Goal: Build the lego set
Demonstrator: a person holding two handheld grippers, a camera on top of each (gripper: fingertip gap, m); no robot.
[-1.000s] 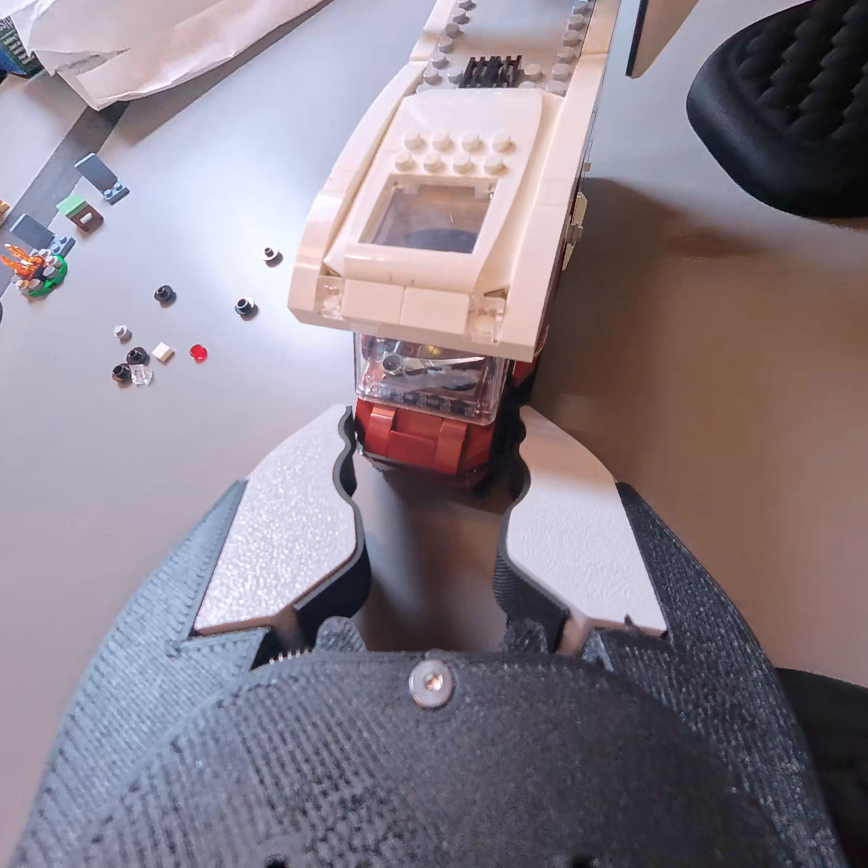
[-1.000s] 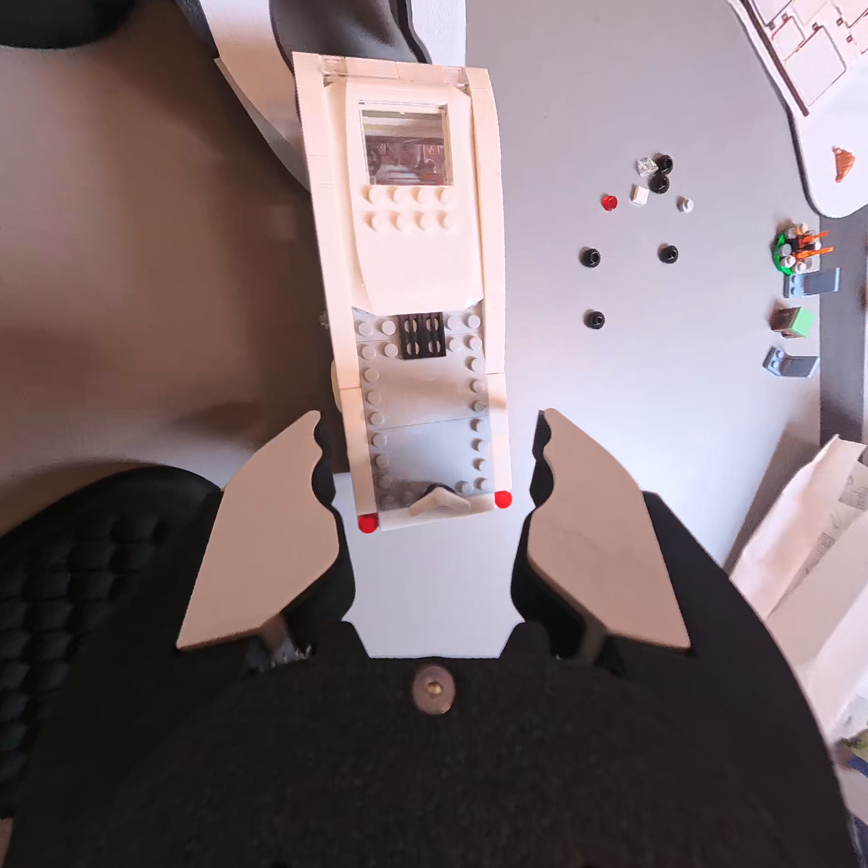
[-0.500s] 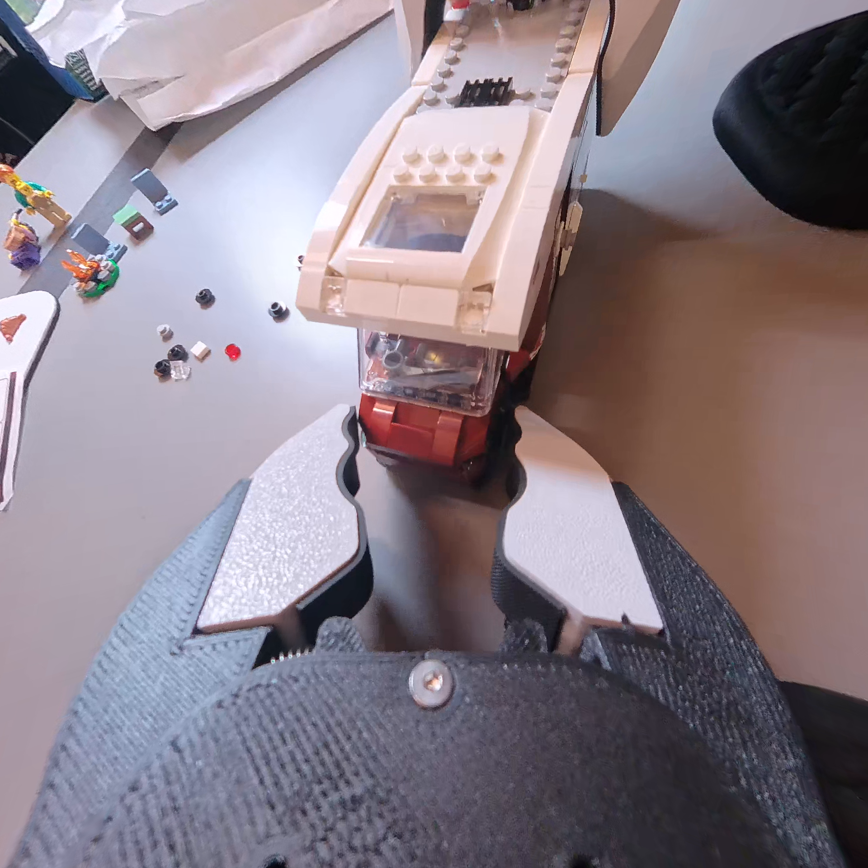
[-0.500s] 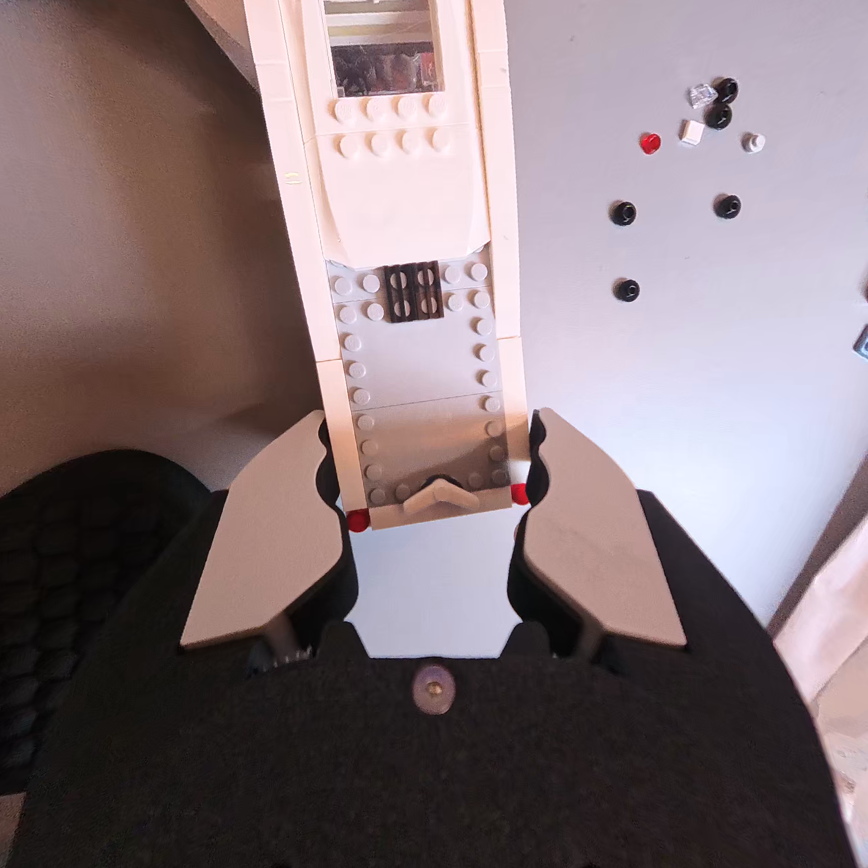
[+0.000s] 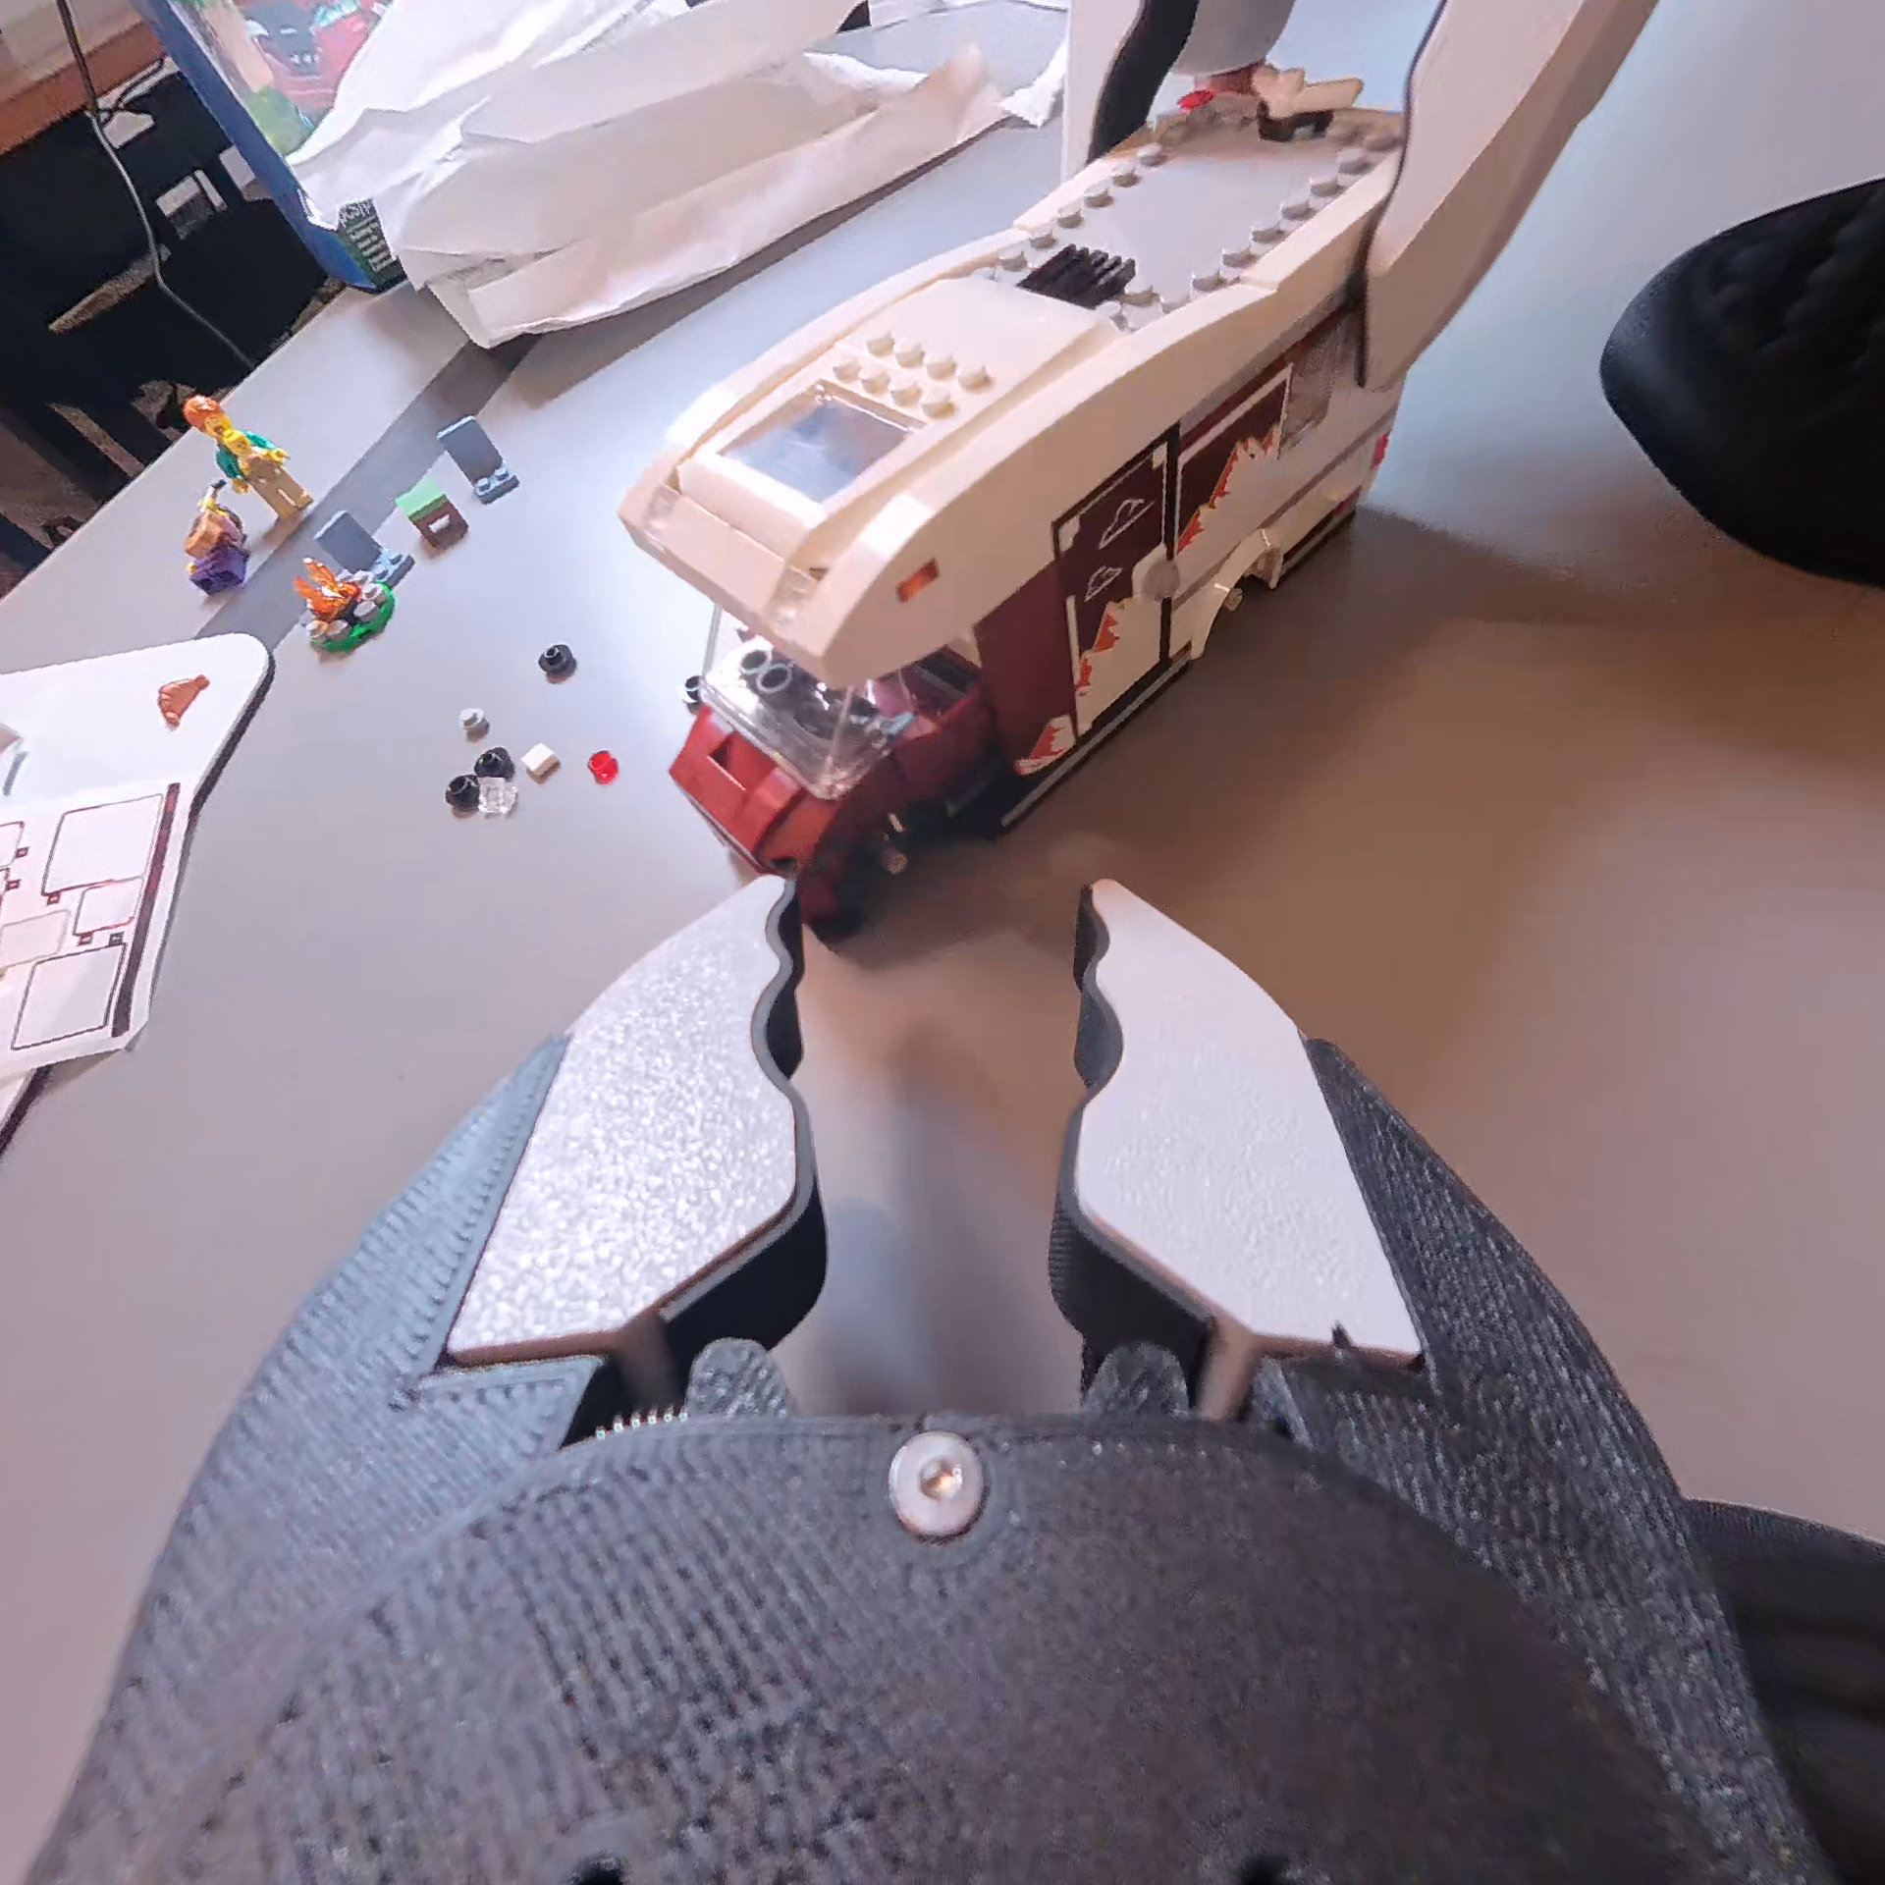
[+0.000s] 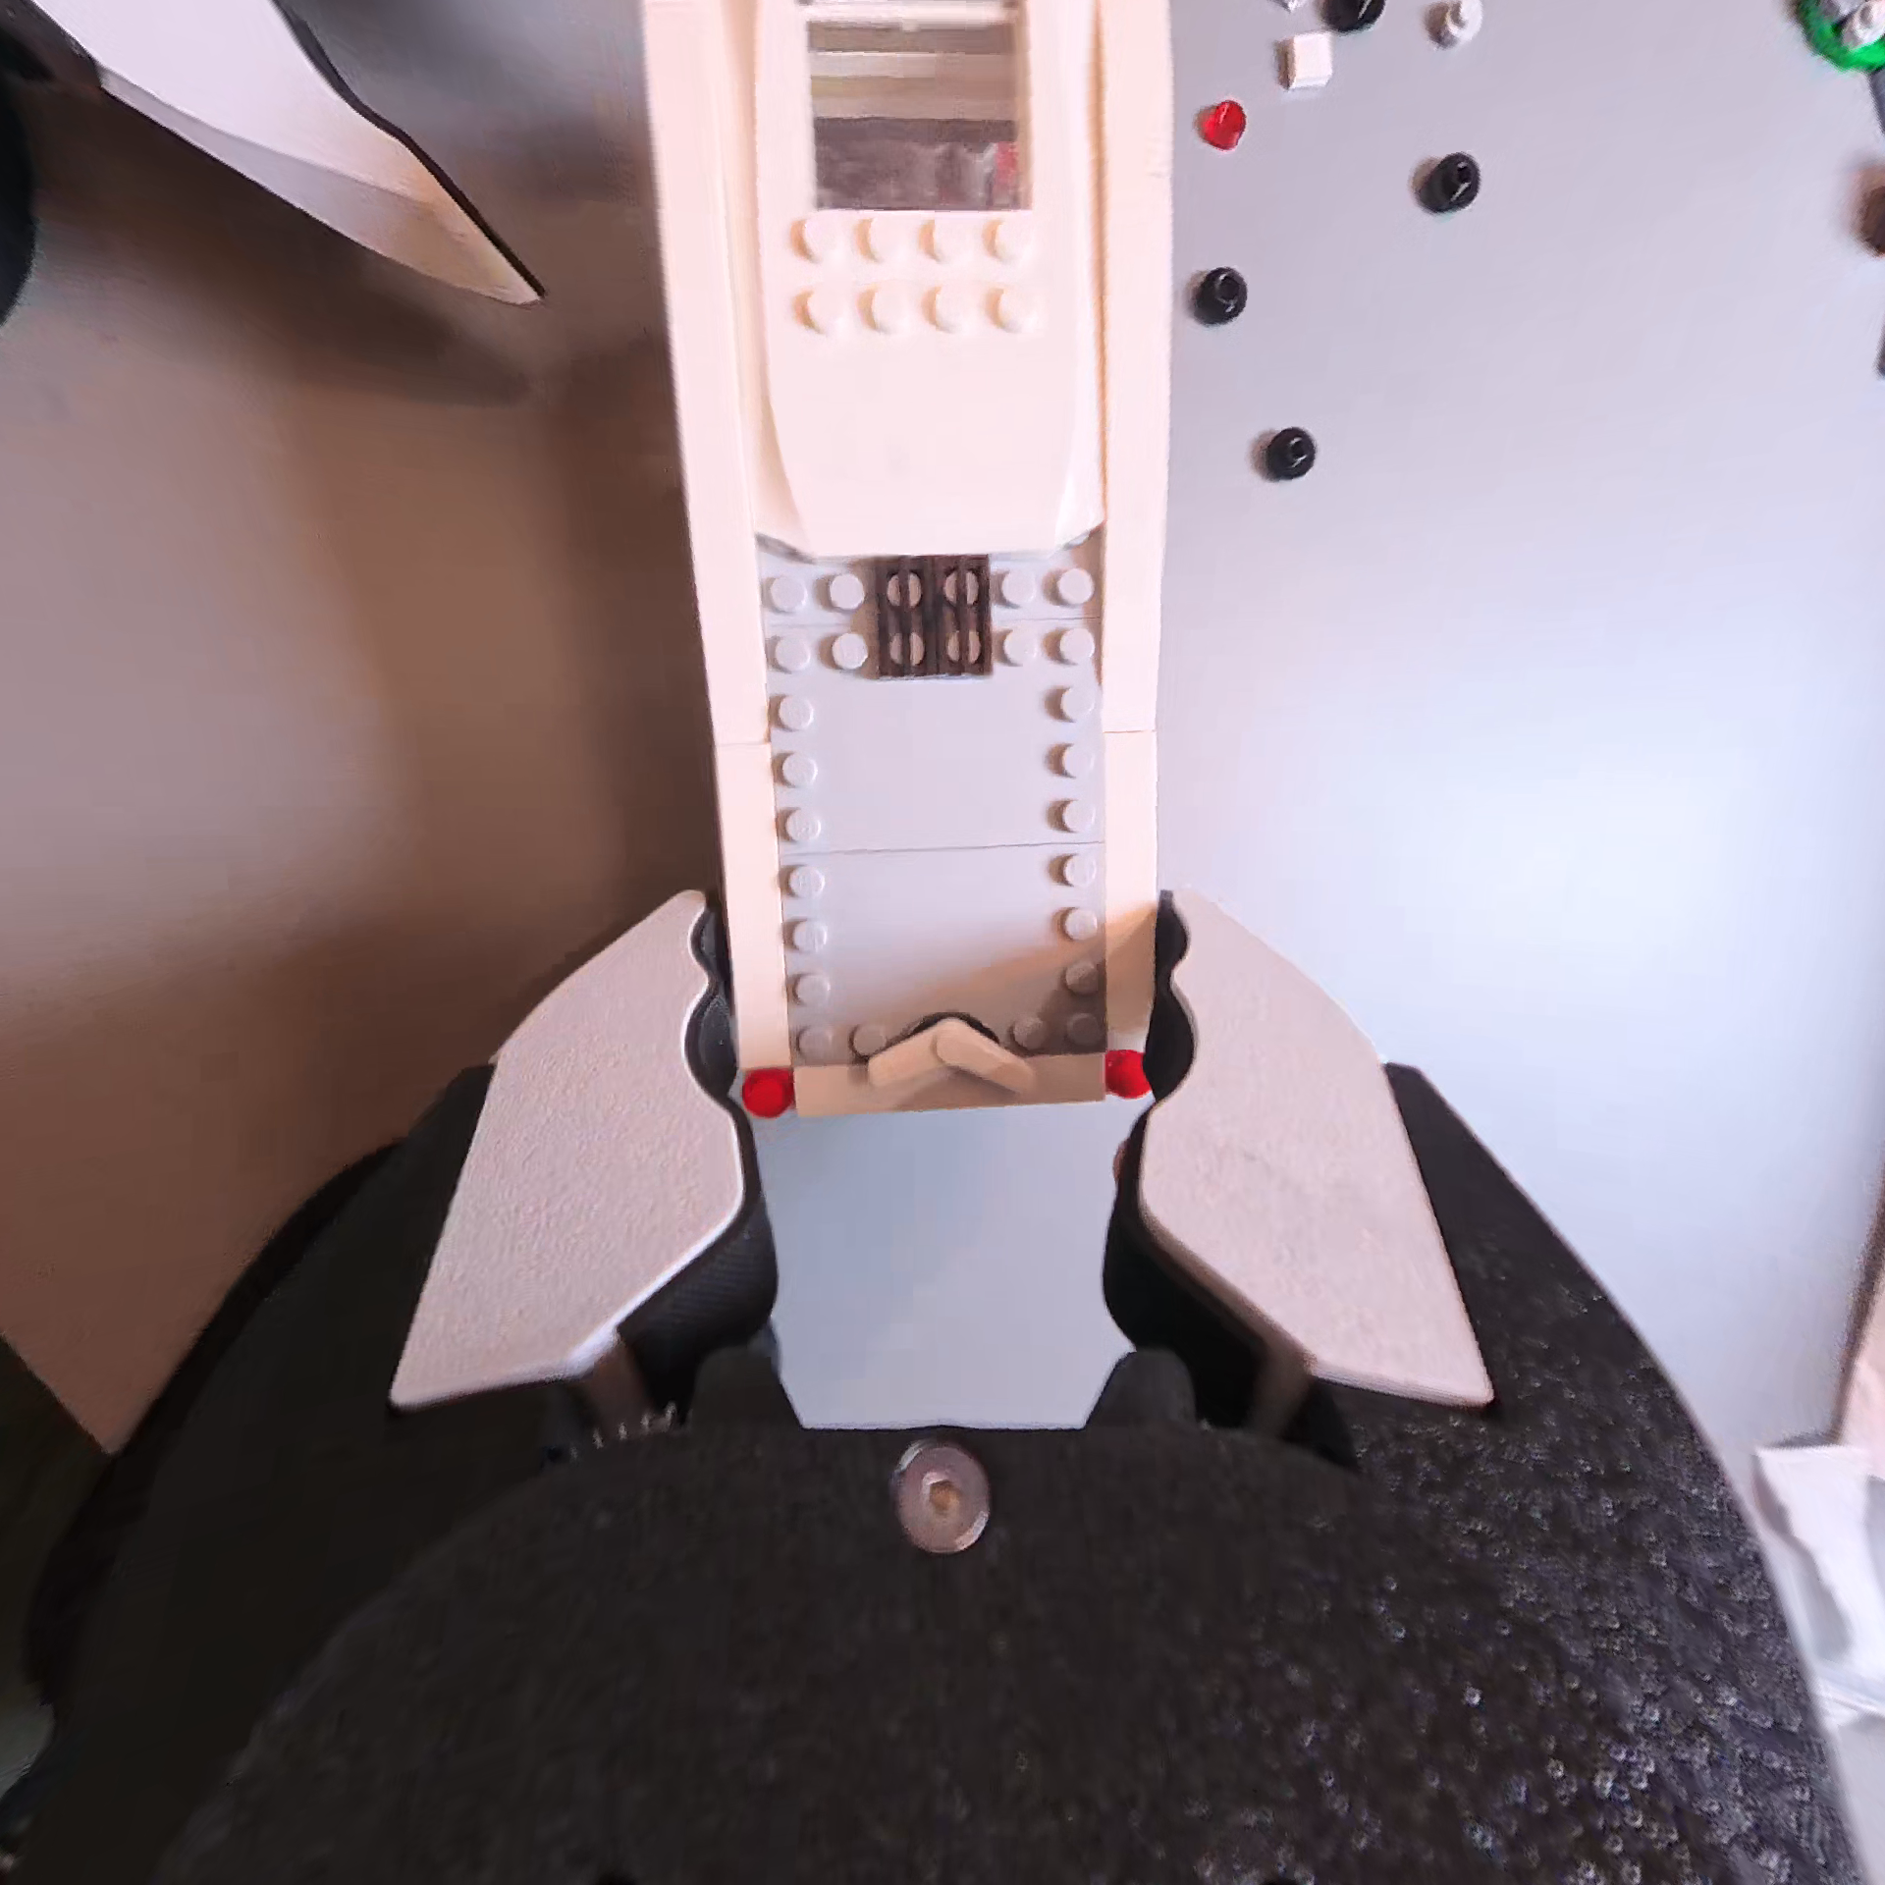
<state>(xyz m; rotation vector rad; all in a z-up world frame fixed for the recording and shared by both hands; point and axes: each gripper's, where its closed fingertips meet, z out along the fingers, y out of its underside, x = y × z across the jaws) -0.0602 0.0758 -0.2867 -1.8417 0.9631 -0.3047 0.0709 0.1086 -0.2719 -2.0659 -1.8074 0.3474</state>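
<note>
No legible words anywhere, so here is what carries print. The blue box (image 5: 260,122) at the far edge of the table has a strip of small white print near its lower corner, but it's too small and blurred to make out. The white sheet (image 5: 87,898) on the left shows only outlined rectangles with dark red edging, no letters or numbers visible. On the side of the brick-built camper van (image 5: 1020,571), the dark red panels bear white and orange pictorial decals, no lettering readable there either.
</note>
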